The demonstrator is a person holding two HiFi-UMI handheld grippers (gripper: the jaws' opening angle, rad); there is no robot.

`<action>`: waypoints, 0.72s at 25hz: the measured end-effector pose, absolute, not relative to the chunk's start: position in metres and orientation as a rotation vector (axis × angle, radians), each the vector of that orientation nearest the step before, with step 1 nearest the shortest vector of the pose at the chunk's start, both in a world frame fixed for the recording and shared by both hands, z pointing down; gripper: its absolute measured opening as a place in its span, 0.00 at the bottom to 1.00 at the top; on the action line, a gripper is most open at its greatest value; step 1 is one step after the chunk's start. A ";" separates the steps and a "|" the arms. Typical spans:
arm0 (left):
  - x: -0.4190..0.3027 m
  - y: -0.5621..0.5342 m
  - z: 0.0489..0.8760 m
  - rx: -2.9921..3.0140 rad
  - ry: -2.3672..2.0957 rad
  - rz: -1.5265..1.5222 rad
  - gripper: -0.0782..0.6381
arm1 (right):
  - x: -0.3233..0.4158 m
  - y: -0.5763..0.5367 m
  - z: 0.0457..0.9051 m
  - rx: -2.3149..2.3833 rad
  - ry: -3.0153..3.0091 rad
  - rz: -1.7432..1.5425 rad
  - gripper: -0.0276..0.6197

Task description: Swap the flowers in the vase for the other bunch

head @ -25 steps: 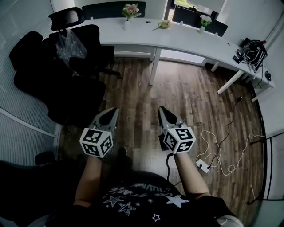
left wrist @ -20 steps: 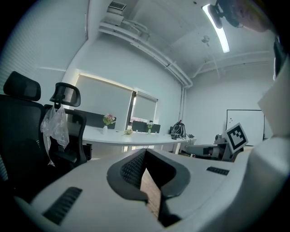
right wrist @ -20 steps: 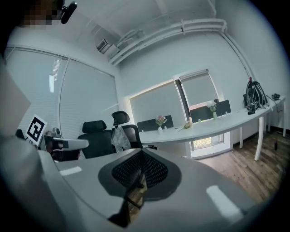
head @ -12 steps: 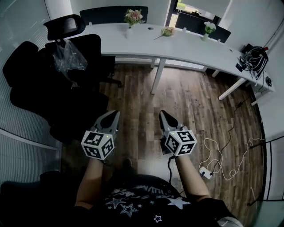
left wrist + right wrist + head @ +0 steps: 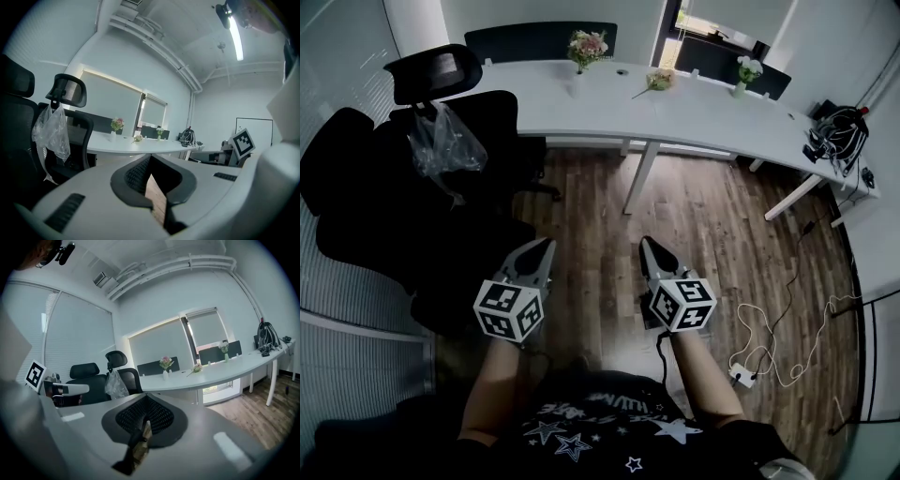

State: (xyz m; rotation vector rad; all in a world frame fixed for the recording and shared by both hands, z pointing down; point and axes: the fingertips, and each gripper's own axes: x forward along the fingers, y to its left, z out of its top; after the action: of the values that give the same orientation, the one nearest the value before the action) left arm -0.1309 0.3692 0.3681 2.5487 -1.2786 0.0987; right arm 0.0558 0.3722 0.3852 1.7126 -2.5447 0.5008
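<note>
While the left claw (image 5: pixel 547 244) and right claw (image 5: pixel 646 242) sit pressed together, empty, open floor (image 5: pixel 703 220) runs ahead to the bench (image 5: pixel 703 117) edge; chairs (image 5: pixel 403 197) flank the left.

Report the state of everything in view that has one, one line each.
Left gripper: shut, empty.
Right gripper: shut, empty.
Bunch of pink flowers: upright in the white vase on the long white desk.
Loose bunch of pale flowers: lying flat on the desk, in no vase.
White-flowered bunch: upright in a small vase.
Clear plastic bag: hanging from the black office chair.
Ceiling strip light: on.
</note>
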 end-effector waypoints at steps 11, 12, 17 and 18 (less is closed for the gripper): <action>-0.135 0.321 0.398 2.526 -1.236 0.130 0.12 | 0.067 0.341 0.411 1.751 -2.471 0.540 0.05; -0.130 0.316 0.398 2.527 -1.241 0.130 0.12 | 0.071 0.335 0.411 1.750 -2.477 0.540 0.05; -0.117 0.282 0.397 2.517 -1.304 0.121 0.12 | 0.084 0.285 0.418 1.715 -2.532 0.562 0.05; -0.116 0.273 0.397 2.507 -1.322 0.120 0.12 | 0.085 0.273 0.418 1.699 -2.546 0.567 0.05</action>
State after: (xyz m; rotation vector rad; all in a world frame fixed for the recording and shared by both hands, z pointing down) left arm -0.1157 0.2734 0.3972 2.5068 -1.3222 0.1204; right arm 0.0845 0.2728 0.4183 1.6986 -2.5464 0.5675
